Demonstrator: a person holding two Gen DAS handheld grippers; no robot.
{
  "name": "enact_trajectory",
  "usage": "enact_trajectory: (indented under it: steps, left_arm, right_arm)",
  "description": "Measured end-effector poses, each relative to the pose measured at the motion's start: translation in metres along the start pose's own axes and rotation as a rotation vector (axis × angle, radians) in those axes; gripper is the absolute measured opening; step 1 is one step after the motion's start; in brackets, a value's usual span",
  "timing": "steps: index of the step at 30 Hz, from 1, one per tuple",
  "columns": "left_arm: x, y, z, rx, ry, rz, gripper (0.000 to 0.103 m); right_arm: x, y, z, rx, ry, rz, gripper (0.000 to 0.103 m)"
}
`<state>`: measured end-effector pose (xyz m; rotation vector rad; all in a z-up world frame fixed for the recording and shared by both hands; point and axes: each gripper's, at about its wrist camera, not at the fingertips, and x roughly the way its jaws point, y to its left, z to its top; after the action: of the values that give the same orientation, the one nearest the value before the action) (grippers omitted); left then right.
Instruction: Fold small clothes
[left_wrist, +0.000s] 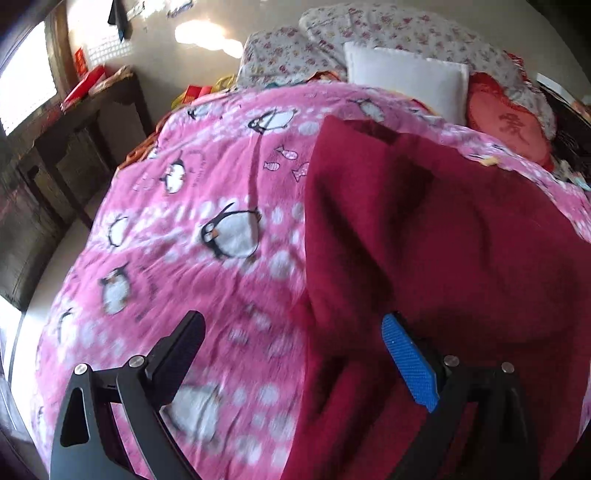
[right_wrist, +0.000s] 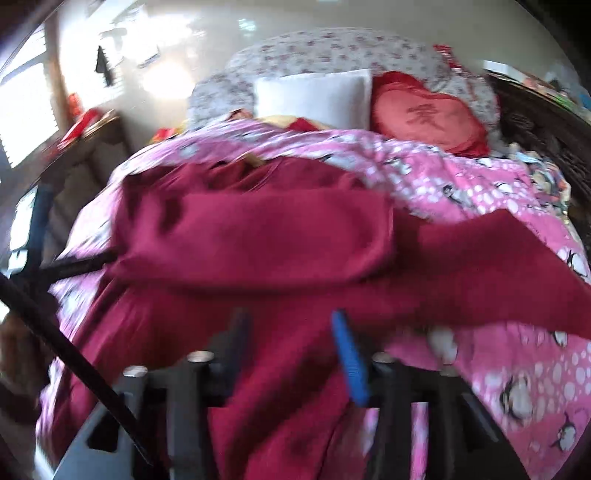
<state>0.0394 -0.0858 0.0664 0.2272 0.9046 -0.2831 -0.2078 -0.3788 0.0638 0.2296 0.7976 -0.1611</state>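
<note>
Closest in, the left tongs (left_wrist: 295, 347) are hanging low over the bed with their prongs spread wide, gripping nothing, the blue pad over the edge of the dark red garment (left_wrist: 424, 229). The right tongs (right_wrist: 291, 343) are pointing forward, prongs apart with a fold of the garment (right_wrist: 258, 240) bunching between them. Beyond both, the penguin blanket (left_wrist: 207, 192) is stretching toward a white pillow (right_wrist: 314, 94) and heart cushion (right_wrist: 428, 114).
</note>
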Motion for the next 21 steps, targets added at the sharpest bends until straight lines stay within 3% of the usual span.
enact_trajectory:
  steps: [4,7,11,13,14,18,21]
  left_arm:
    - [-0.032,0.011,-0.024,0.022,0.006,-0.060,0.096]
    - [-0.053,0.021,-0.036,0.011,0.024,-0.110,0.096]
    - [-0.075,0.029,-0.046,0.015,0.066,-0.183,0.096]
    - [-0.087,0.032,-0.049,0.019,0.081,-0.205,0.096]
    - [-0.095,0.033,-0.050,0.022,0.091,-0.217,0.096]
    - [-0.128,0.033,-0.056,0.049,0.074,-0.261,0.096]
    - [-0.140,0.022,-0.061,0.068,0.039,-0.275,0.096]
  right_arm:
    - [-0.028,0.000,-0.038,0.003,0.039,0.052,0.065]
    - [-0.043,-0.010,-0.066,0.048,0.075,0.057,0.071]
    - [-0.039,-0.013,-0.098,0.105,0.144,0.097,0.073]
    - [-0.031,-0.012,-0.110,0.117,0.162,0.151,0.048]
    - [-0.027,-0.009,-0.114,0.103,0.173,0.179,0.011]
    - [-0.049,-0.013,-0.115,0.074,0.093,0.169,0.009]
    - [-0.048,-0.027,-0.117,0.110,0.100,0.134,0.010]
